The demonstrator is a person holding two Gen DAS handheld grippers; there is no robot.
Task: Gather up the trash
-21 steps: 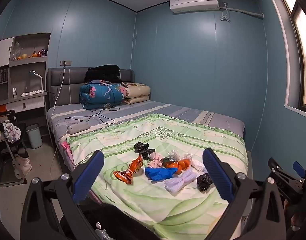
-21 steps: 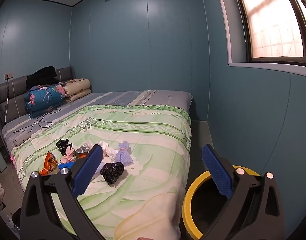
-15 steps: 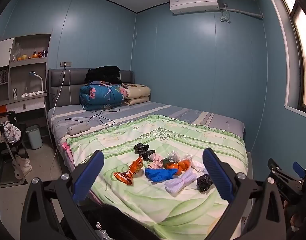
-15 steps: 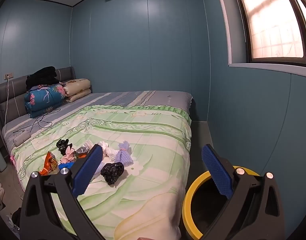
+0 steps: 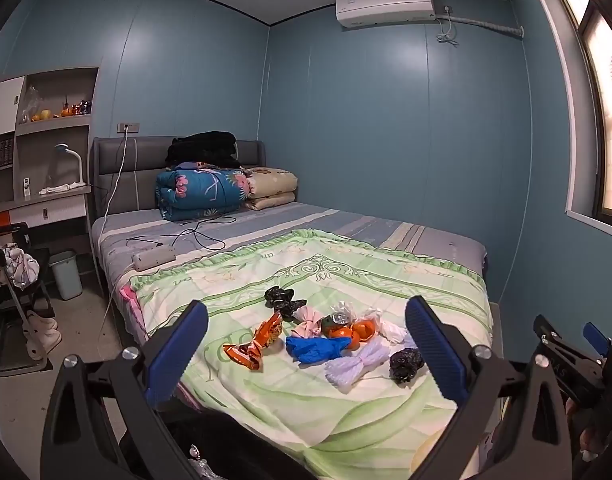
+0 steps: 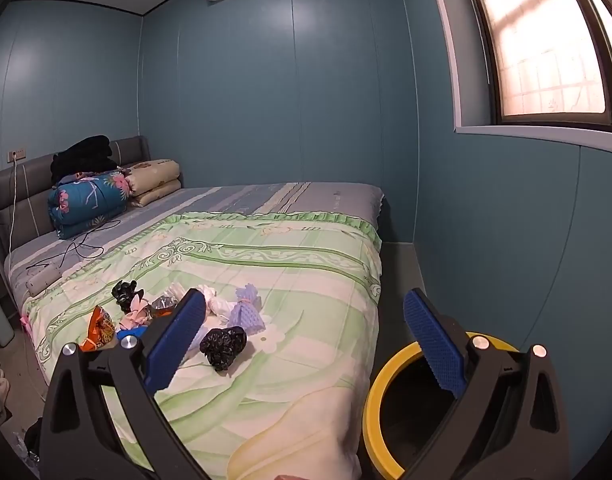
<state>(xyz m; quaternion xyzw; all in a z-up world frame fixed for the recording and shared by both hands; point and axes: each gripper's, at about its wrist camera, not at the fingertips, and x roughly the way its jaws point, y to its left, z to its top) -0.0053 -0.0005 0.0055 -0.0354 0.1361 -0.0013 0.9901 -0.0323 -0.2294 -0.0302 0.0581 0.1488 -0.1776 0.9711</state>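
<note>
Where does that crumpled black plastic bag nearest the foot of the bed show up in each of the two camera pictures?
Left wrist view: the black bag lies on the green quilt, low and right of centre, by the inner edge of the right-hand blue pad.
Right wrist view: the same bag sits left of centre, just right of the left-hand blue pad.
Shared landmark: the folded blue flowered blanket at the headboard.

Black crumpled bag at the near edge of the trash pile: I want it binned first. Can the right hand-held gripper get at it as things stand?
Probably yes. The black crumpled bag lies apart from the pile's edge on the quilt, nothing covering it, and the right hand-held gripper is open and empty.
</note>
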